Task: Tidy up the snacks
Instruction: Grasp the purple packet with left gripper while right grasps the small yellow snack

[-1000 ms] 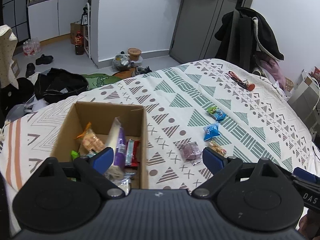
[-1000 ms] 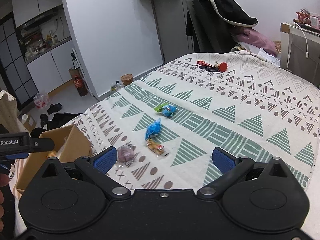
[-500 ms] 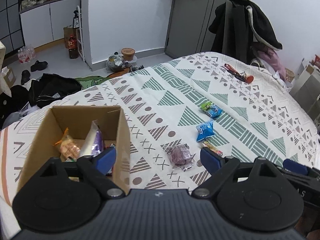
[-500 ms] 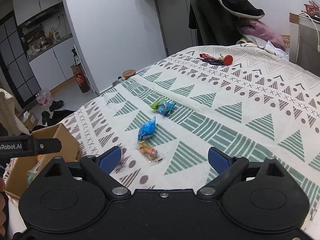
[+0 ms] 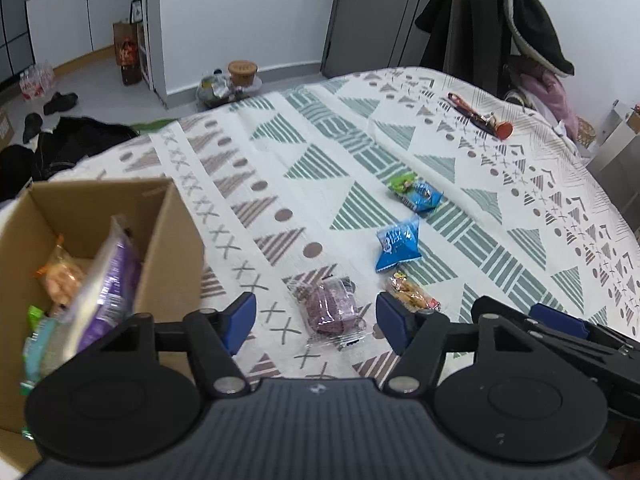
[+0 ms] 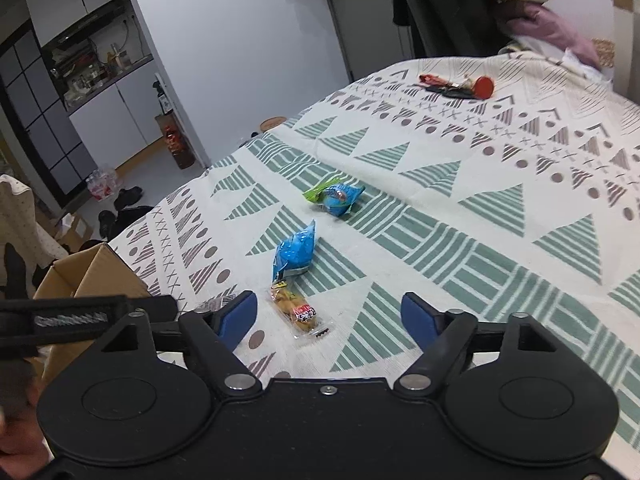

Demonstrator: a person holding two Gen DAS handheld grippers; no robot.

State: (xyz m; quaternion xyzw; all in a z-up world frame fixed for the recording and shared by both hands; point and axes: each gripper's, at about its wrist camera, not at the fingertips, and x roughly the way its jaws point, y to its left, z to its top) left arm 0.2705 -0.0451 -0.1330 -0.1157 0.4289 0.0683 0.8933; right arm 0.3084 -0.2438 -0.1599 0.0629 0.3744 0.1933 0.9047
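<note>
A cardboard box [image 5: 168, 240] [image 6: 92, 276] with several snack packs in it stands on the patterned bedspread at the left. Loose snacks lie in a row on the bed: a purple pack [image 5: 332, 308], an orange-yellow pack [image 5: 412, 296] [image 6: 298, 310], a blue pack [image 5: 398, 244] [image 6: 296, 254] and a green-and-blue pack [image 5: 416, 192] [image 6: 336, 196]. My left gripper [image 5: 316, 320] is open, with the purple pack lying between its fingertips. My right gripper [image 6: 330, 314] is open just above the orange-yellow pack, which lies near its left finger.
A red-and-black object [image 5: 480, 116] [image 6: 460, 86] lies at the far side of the bed. Dark coats [image 5: 492, 20] hang beyond it. On the floor at the left are clothes [image 5: 72, 144], shoes [image 5: 60, 100], bottles and a round container [image 5: 242, 70].
Both grippers have moved forward and down toward the loose snacks. The left one has swung right, away from the box, so the purple pack now sits between its fingers.
</note>
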